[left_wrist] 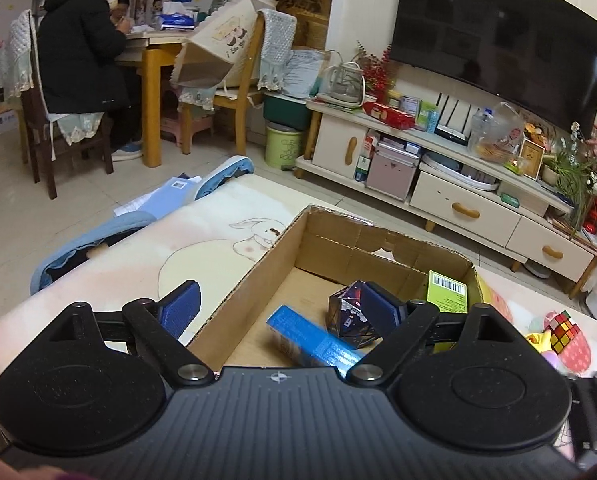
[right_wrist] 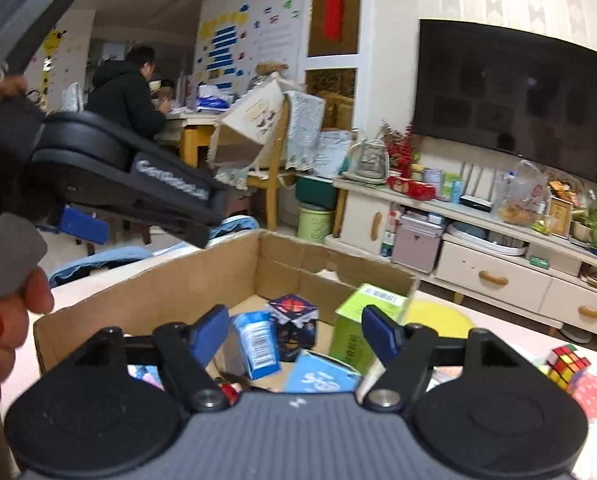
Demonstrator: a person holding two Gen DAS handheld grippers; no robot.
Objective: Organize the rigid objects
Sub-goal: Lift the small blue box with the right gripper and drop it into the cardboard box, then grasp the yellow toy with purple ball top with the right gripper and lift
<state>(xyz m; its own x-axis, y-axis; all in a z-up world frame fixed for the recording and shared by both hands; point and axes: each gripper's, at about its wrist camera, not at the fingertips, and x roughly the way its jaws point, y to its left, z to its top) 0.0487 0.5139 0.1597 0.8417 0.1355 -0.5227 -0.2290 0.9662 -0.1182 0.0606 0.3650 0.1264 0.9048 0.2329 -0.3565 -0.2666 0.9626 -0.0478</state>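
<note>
An open cardboard box (left_wrist: 258,276) stands on a cream mat with a rabbit drawing. Inside it lie a blue carton (left_wrist: 314,340), a dark patterned cube (left_wrist: 350,312) and a green carton (left_wrist: 446,292). My left gripper (left_wrist: 280,306) hovers open over the box's near left wall, and its right pad is beside the dark cube. My right gripper (right_wrist: 296,334) is open above the box, with nothing pressed between its pads. Below it sit a light blue carton (right_wrist: 322,376), a blue-and-white carton (right_wrist: 256,344), the dark cube (right_wrist: 294,318) and the green carton (right_wrist: 358,328). A Rubik's cube (right_wrist: 568,362) lies outside the box at the right.
A low TV cabinet (left_wrist: 458,208) crowded with items runs behind the box, under a wall TV (left_wrist: 498,36). A person (left_wrist: 78,48) sits at a wooden dining table at the back left. Papers (left_wrist: 170,196) lie on the floor beyond the mat. A hand (right_wrist: 6,328) shows at the left edge.
</note>
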